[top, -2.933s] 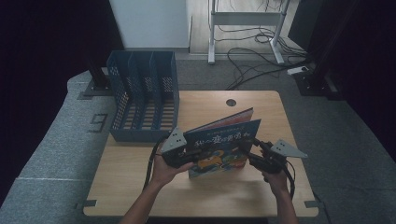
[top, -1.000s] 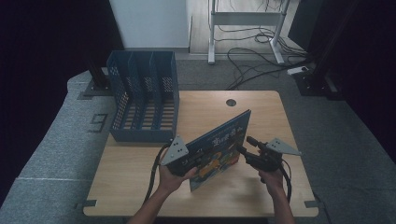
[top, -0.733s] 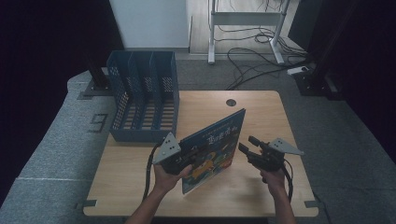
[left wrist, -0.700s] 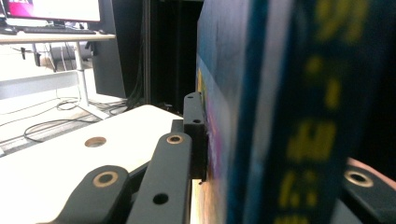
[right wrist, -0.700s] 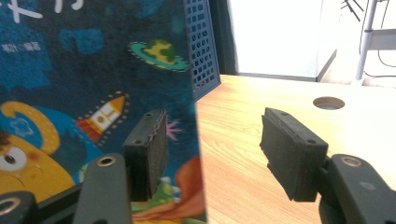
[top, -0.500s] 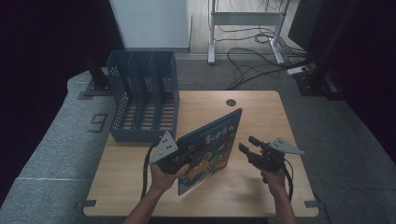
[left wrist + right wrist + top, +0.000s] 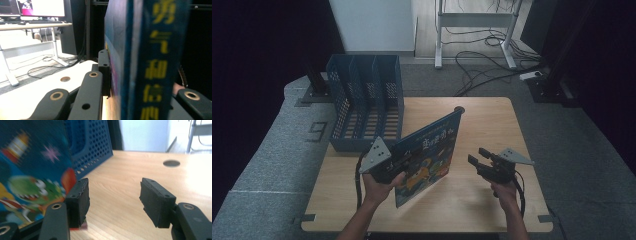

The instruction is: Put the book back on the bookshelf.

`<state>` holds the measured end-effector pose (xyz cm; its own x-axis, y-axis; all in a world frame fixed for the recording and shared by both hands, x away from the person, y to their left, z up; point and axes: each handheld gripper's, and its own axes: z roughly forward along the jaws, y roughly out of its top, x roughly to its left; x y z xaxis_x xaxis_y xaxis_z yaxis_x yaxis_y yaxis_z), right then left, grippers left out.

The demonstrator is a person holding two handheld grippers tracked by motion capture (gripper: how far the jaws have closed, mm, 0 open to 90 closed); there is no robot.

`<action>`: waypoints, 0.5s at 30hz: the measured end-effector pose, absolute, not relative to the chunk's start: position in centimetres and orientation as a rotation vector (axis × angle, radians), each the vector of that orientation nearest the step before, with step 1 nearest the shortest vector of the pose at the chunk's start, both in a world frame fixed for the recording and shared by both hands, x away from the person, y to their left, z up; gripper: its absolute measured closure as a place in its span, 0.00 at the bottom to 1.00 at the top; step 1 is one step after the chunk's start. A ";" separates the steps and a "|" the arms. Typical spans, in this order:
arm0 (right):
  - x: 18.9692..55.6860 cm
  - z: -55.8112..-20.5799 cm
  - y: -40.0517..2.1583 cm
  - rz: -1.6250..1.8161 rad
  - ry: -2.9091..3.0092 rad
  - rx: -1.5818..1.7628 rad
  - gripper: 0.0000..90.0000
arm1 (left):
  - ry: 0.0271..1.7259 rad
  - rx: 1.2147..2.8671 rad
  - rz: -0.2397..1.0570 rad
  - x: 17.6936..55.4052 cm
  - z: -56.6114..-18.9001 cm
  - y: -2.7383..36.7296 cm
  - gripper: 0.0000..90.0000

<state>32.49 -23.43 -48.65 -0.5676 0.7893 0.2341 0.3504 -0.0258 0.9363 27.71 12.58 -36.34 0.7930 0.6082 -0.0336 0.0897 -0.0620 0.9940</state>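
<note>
Pale wood table [image 7: 492, 125] takes the middle of the high view, with grey carpet around it and a white cabinet and cables along the top edge. At the table's upper left stands a blue perforated file rack [image 7: 364, 107] with 3 open slots, its mesh wall also visible at the top centre of the right gripper view.

Next in size is the picture book [image 7: 427, 157], just left of centre in the high view, held on edge and tilted, its lower corner near or on the tabletop and its upper corner pointing toward the top of the frame. Its cover is dark blue with a green creature, a rocket and a star; yellow characters run down the spine, seen at the right of the left gripper view.

The left gripper [image 7: 392, 165] clamps the book near its lower left edge, one jaw on each cover. The right gripper [image 7: 477, 157], lower right of centre, has its jaws spread with nothing between them, just beside the book.

The risk, as I judge it: 1 grip near an edge leaves the tall, thin book free to pivot or slip, and it could catch the rack's rim if swung toward a slot.
</note>
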 end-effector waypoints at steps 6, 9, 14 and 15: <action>33.3 -50.3 -23.0 1.569 1.936 1.246 0.44 | 0.581 1.586 0.498 27.6 -35.6 13.7 0.91; 33.5 -50.9 -22.9 1.545 1.951 1.265 0.44 | 0.588 1.580 0.502 27.6 -35.3 14.1 0.91; 34.1 -51.8 -22.6 1.414 1.999 1.339 0.44 | 0.598 1.567 0.518 27.7 -34.6 14.9 0.91; 34.1 -51.8 -22.6 1.414 1.999 1.339 0.44 | 0.598 1.567 0.518 27.7 -34.6 14.9 0.91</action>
<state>34.10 -22.59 -51.80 -0.4924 0.8407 0.2252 0.4922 0.0555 0.8687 27.70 14.94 -34.62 0.7594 0.6502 -0.0231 0.0700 -0.0464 0.9965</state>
